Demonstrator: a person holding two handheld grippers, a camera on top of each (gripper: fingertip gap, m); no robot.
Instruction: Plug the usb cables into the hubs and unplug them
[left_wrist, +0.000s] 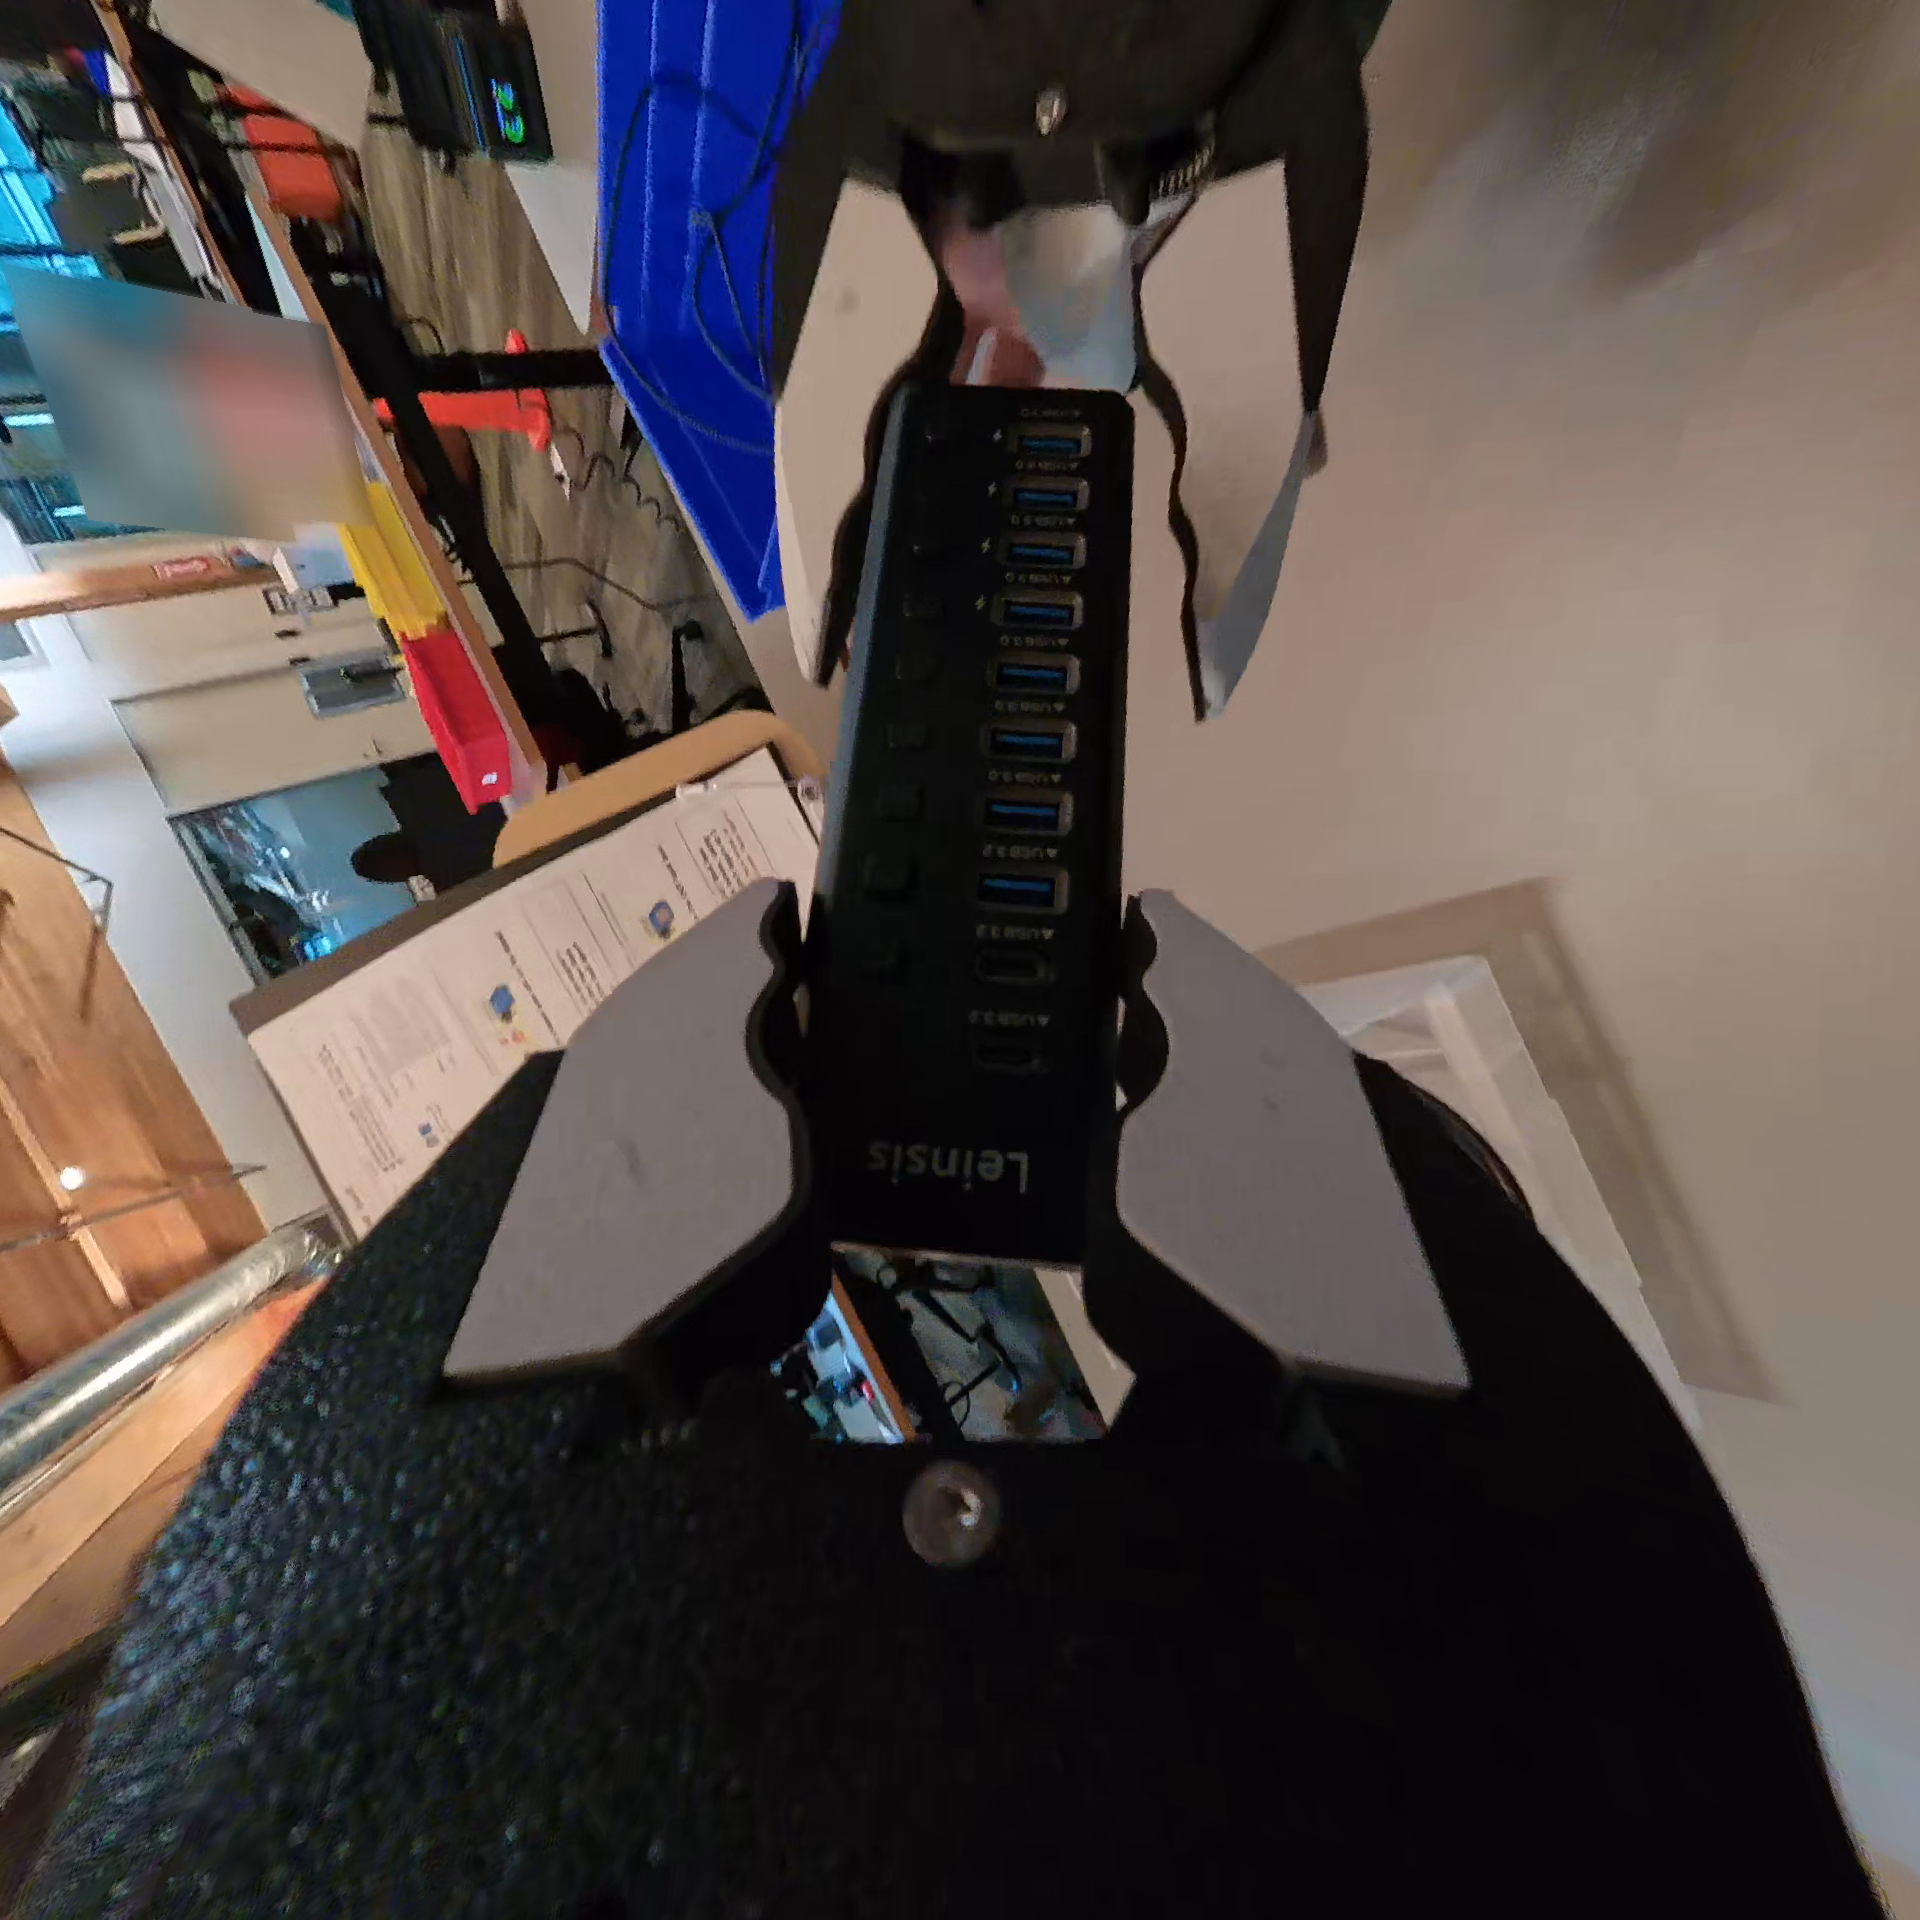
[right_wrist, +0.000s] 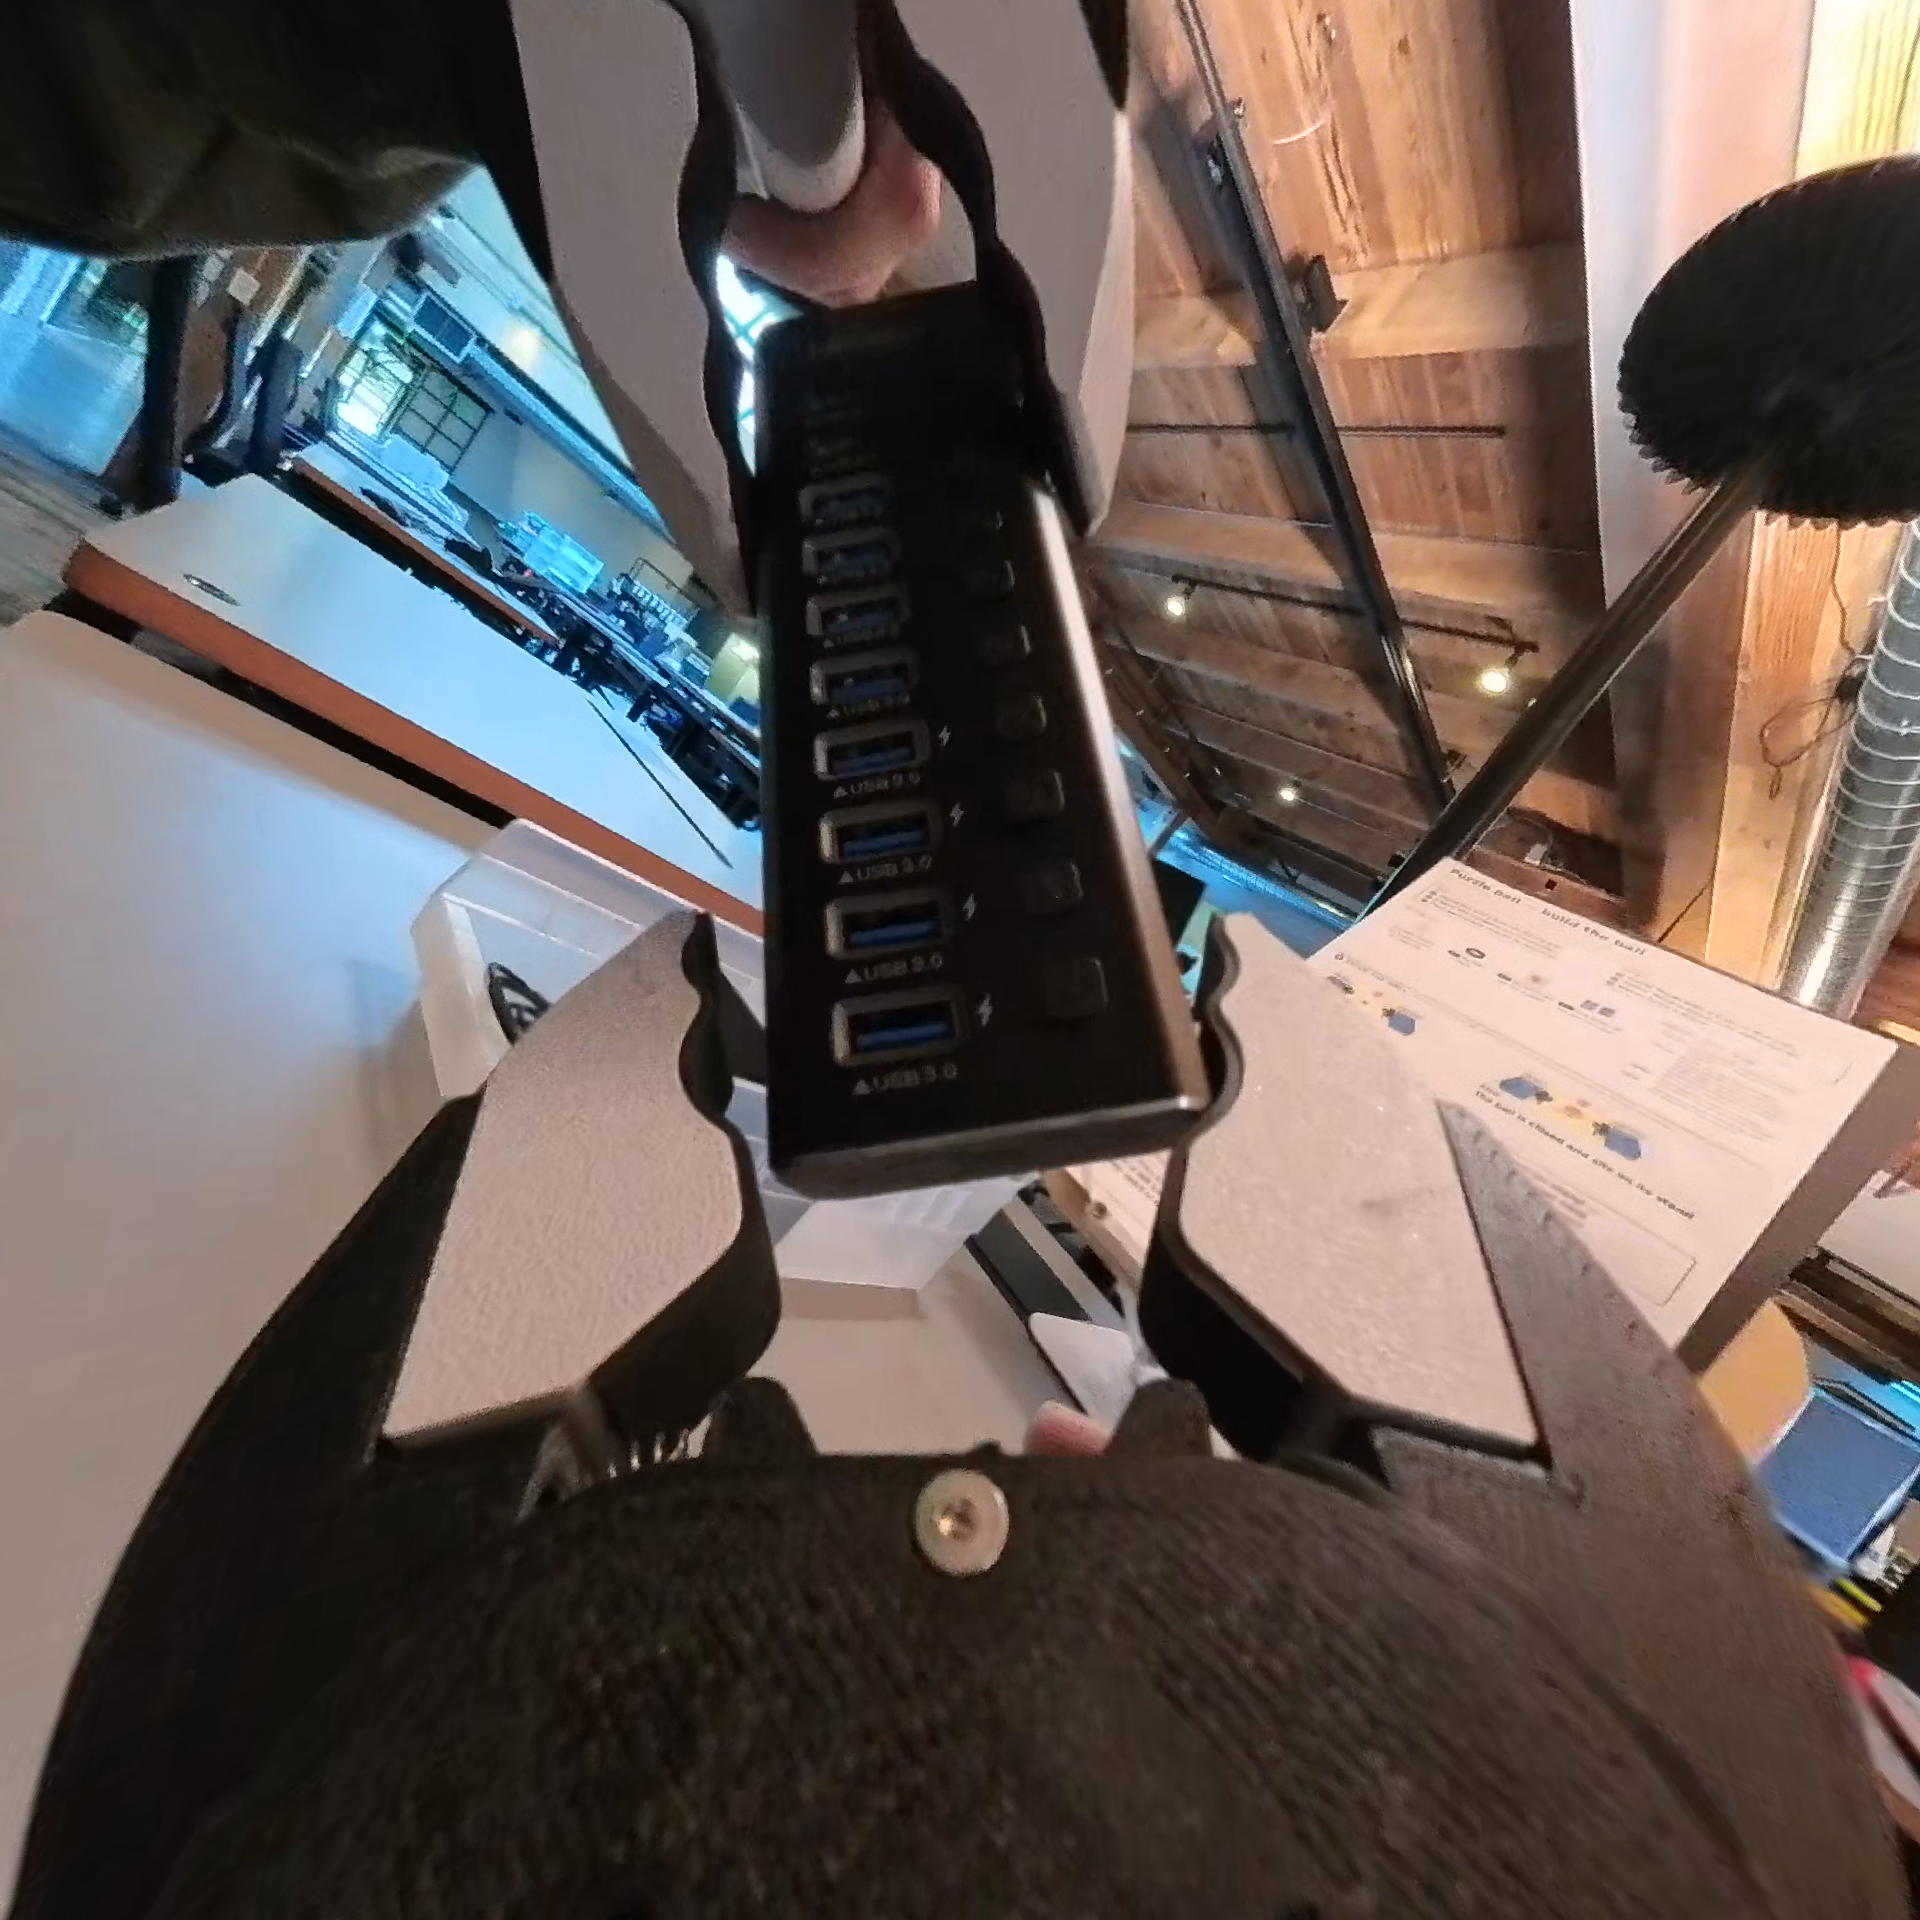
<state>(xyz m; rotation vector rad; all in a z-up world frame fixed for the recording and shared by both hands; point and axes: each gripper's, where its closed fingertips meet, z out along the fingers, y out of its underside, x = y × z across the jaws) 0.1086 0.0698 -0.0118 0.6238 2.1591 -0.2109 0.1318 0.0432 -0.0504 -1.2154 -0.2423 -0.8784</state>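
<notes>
The long black multi-port USB hub (left_wrist: 966, 831) spans lengthwise between both tongs: left tongs (left_wrist: 961, 1039) clamp its logo end, right tongs (right_wrist: 961, 1039) straddle the opposite end, apparently touching. No cable visible.

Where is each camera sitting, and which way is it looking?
Left wrist view: sits on the left gripper and looks forward along the black hub clamped between its fingers. Its own two fingers show, with the right gripper beyond.
Right wrist view: sits on the right gripper and looks the opposite way along the hub. Its own fingers flank the near end, with the left gripper beyond.
Shared: the hub, both grippers, and a printed sheet.
</notes>
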